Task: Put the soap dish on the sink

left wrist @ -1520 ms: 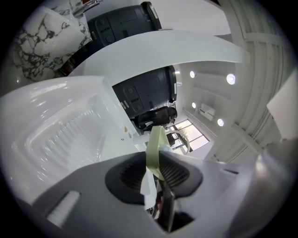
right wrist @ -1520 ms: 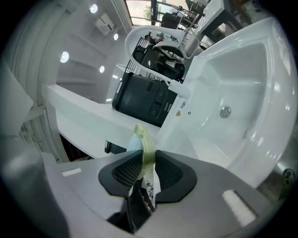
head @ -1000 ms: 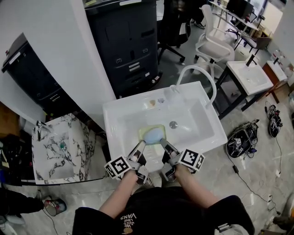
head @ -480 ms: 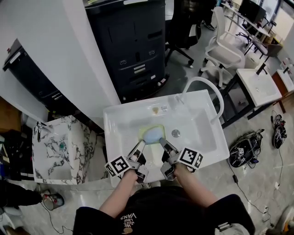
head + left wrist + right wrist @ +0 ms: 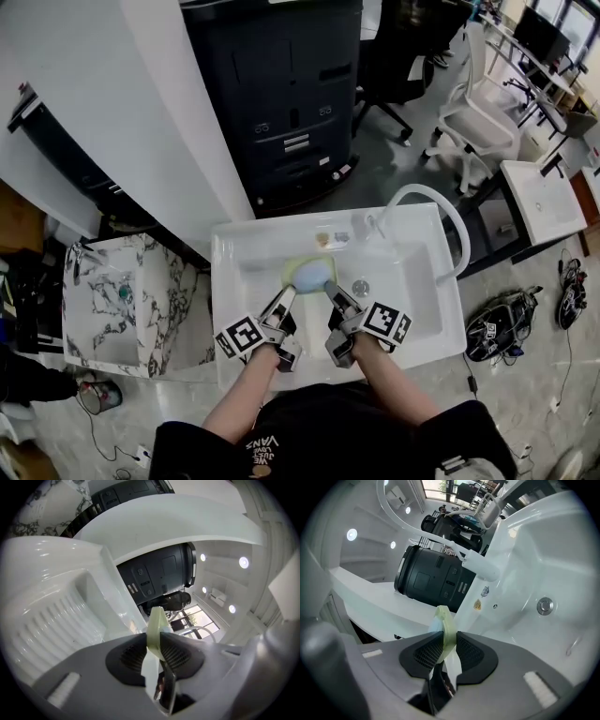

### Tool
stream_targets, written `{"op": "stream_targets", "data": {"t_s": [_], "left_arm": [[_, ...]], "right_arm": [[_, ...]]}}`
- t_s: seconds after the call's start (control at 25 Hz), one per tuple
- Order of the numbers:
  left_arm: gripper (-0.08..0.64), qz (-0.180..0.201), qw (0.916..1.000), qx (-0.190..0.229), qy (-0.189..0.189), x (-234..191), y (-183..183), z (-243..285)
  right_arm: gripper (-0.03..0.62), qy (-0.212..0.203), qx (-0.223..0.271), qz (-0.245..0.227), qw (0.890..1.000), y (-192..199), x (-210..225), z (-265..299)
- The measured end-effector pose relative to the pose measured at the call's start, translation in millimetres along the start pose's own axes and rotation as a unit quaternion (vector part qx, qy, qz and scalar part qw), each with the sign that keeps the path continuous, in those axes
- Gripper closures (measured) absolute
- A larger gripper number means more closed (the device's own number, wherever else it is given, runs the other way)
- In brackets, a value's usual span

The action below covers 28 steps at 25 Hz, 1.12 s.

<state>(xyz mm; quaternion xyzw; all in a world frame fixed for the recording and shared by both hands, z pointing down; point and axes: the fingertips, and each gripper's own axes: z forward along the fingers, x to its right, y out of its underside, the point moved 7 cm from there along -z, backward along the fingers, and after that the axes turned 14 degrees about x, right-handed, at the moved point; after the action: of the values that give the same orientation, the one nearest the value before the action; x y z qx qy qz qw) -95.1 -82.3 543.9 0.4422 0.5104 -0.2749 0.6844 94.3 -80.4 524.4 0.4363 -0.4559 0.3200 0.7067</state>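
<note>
While it hangs over the basin, the pale green soap dish (image 5: 293,266) sits right at the tips of both grippers, a blue bar of soap (image 5: 315,275) lying in it. The left gripper (image 5: 289,294) pinches the dish's rim on its side and the right gripper (image 5: 330,292) pinches the opposite rim, pads pressed on the thin edge in each gripper view. The dish faces open side up and looks about level; its long axis appears to run from one gripper across to the other, though it is nearly square from above. The white sink (image 5: 225,302) spreads beneath and ahead of the grippers, its drain (image 5: 361,287) just right of the right gripper. To set it down well, both grippers should descend together, keeping the dish level so the soap cannot slide, and release only once it rests flat.
</note>
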Motion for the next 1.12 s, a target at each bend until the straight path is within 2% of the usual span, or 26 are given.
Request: {"op": "stream_targets", "data": {"t_s": [0.52,1.12], "left_arm": [[0.422,-0.004,0.9995,0.008,-0.03,-28.5,-1.6,39.7],[0.422,-0.004,0.9977,0.017,-0.065,-67.0,-10.1,70.1]], "right_arm": [[0.514,0.017,-0.019,-0.011,1.0,-14.9,25.8,43.0],[0.514,0.031,-0.03,-0.005,0.999,-11.6,57.7,89.1]]}}
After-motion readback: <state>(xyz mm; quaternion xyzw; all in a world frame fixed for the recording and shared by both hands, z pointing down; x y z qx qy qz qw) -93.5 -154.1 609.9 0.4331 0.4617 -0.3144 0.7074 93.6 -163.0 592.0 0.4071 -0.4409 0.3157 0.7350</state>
